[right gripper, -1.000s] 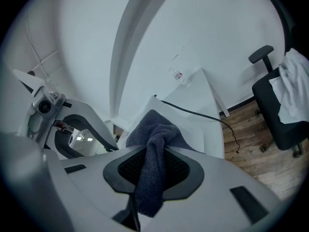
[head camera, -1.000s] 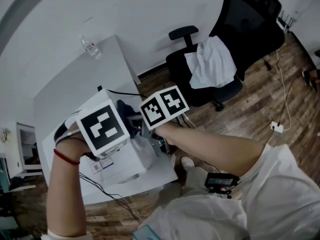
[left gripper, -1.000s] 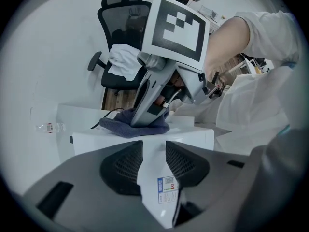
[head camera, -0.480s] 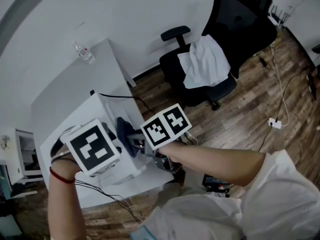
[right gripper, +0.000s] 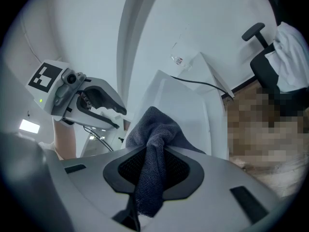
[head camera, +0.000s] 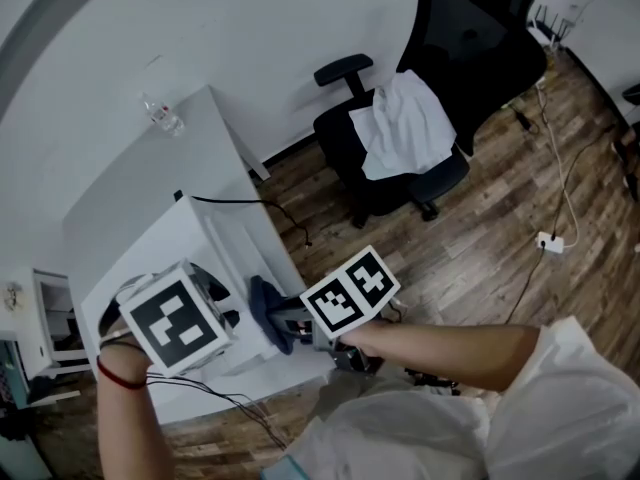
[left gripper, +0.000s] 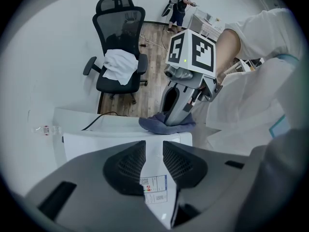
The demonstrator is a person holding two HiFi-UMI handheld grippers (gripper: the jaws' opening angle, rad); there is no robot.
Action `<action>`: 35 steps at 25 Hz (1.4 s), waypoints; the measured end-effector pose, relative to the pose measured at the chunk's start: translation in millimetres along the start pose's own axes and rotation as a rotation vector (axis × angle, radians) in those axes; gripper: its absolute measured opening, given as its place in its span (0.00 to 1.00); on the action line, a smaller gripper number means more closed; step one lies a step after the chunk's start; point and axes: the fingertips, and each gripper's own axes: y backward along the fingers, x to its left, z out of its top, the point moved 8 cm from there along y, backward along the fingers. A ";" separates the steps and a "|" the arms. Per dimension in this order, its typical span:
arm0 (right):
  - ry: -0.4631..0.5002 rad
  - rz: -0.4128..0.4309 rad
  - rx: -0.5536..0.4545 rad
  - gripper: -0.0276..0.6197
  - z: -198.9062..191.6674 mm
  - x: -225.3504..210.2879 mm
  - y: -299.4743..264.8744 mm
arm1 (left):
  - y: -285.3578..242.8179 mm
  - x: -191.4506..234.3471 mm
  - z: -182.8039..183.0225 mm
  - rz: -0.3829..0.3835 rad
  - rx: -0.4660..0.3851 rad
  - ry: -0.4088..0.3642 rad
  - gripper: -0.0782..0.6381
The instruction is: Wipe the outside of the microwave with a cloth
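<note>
The white microwave point(head camera: 170, 243) stands on a white table point(head camera: 120, 183). My right gripper point(head camera: 285, 320) is shut on a dark blue cloth point(head camera: 265, 308) and presses it against the microwave's right-hand edge. The cloth point(right gripper: 154, 124) bunches out between the right jaws point(right gripper: 155, 153). My left gripper point(head camera: 215, 323) points straight down over the microwave's near end. Its jaws point(left gripper: 153, 149) have just been closing but stand apart. Only a white face with a label point(left gripper: 154, 190) shows in the gap. The left gripper view shows the cloth point(left gripper: 159, 125) under the right gripper point(left gripper: 176, 117).
A black office chair point(head camera: 470, 58) draped with a white garment point(head camera: 405, 128) stands on the wooden floor to the right. A plastic bottle point(head camera: 160, 113) lies at the table's far end. A black cable point(head camera: 240, 200) trails off the microwave. A power strip point(head camera: 550, 240) lies on the floor.
The right gripper has dragged the cloth along the microwave's right edge toward me. The left gripper has shifted slightly down and left in the head view.
</note>
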 end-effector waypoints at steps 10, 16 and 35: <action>-0.037 -0.035 0.025 0.20 -15.4 -42.1 -11.6 | -0.1 6.2 23.3 -0.017 -0.044 -0.010 0.26; 0.066 -0.035 0.060 0.20 -0.7 -47.5 -22.3 | -9.9 16.0 28.5 -0.032 -0.042 0.005 0.26; 0.077 -0.023 -0.006 0.20 35.4 -61.5 -32.2 | -18.6 34.5 24.0 -0.077 -0.057 0.039 0.26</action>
